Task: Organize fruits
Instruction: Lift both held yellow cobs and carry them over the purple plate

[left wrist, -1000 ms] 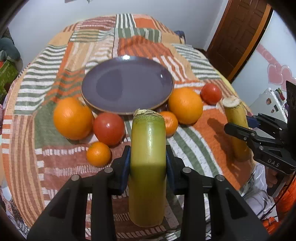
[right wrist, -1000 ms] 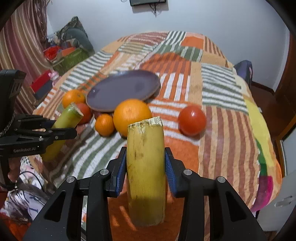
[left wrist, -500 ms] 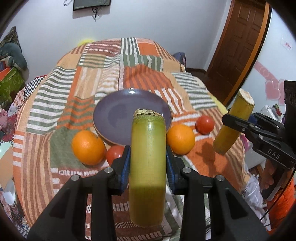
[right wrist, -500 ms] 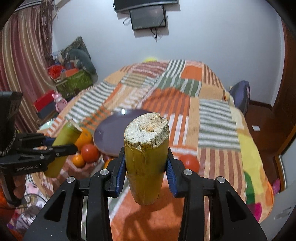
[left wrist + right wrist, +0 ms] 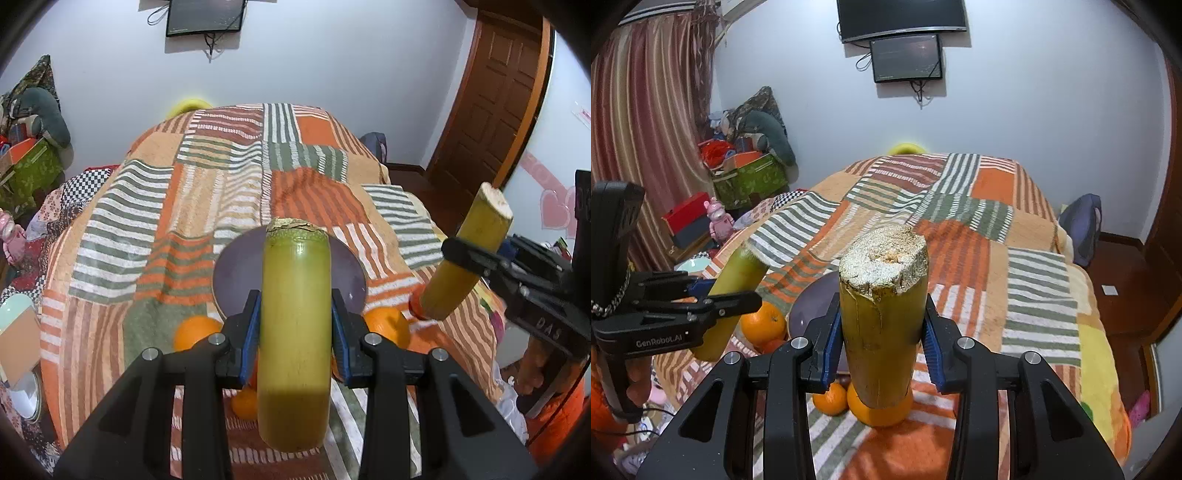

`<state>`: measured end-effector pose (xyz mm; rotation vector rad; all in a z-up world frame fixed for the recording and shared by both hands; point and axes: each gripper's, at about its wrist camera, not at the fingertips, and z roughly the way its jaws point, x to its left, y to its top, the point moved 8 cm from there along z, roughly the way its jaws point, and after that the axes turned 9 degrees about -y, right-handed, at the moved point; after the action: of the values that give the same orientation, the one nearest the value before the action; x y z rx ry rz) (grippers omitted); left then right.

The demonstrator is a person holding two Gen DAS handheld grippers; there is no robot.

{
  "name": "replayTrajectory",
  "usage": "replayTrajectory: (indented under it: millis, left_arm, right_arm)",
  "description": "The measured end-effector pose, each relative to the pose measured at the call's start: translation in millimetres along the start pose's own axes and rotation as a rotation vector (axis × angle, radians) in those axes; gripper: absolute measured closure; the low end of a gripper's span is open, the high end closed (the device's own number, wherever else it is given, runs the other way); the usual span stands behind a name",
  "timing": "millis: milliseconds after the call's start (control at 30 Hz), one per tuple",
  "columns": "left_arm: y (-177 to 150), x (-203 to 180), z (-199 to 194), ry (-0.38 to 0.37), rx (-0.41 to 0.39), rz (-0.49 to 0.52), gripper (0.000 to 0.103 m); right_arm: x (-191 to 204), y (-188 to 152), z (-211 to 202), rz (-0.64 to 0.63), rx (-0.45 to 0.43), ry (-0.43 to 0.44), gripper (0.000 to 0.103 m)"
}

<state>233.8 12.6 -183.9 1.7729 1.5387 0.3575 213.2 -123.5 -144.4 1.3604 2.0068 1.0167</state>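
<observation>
My left gripper [image 5: 295, 332] is shut on a green-yellow sugarcane piece [image 5: 295, 277], held in the air above the bed. My right gripper [image 5: 882, 339] is shut on a yellower sugarcane piece [image 5: 882, 295] with a rough cut top. Each shows in the other view: right gripper [image 5: 472, 254] with its cane [image 5: 484, 218], left gripper [image 5: 735, 291] with its cane [image 5: 738, 269]. Below lie a purple plate [image 5: 236, 269] [image 5: 809, 310] and oranges [image 5: 192, 332] [image 5: 388, 325] [image 5: 762, 321] beside it. The canes and fingers hide part of the fruit.
A striped patchwork quilt [image 5: 166, 221] covers the bed. Boxes and soft toys [image 5: 750, 173] stand on the left by a curtain. There is a wooden door [image 5: 491, 110] on the right, a backpack [image 5: 1082, 225] at the bed's far corner, and a screen [image 5: 905, 59] on the wall.
Both grippers have risen and tipped upward with their cane pieces still held. The plate and fruit now sit lower and smaller in both views, with more wall in sight.
</observation>
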Motion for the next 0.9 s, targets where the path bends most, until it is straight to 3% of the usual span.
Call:
replayTrajectory:
  millis: [267,900]
  left_arm:
    - [15,18,18,0.024,0.005,-0.021,0.068]
    - [19,62,97,0.027,0.125,-0.076,0.068]
  right_arm:
    - [16,2,33,-0.022,0.045,0.035,0.068]
    - [28,-14,119,-0.021,0.244,0.093,0.068]
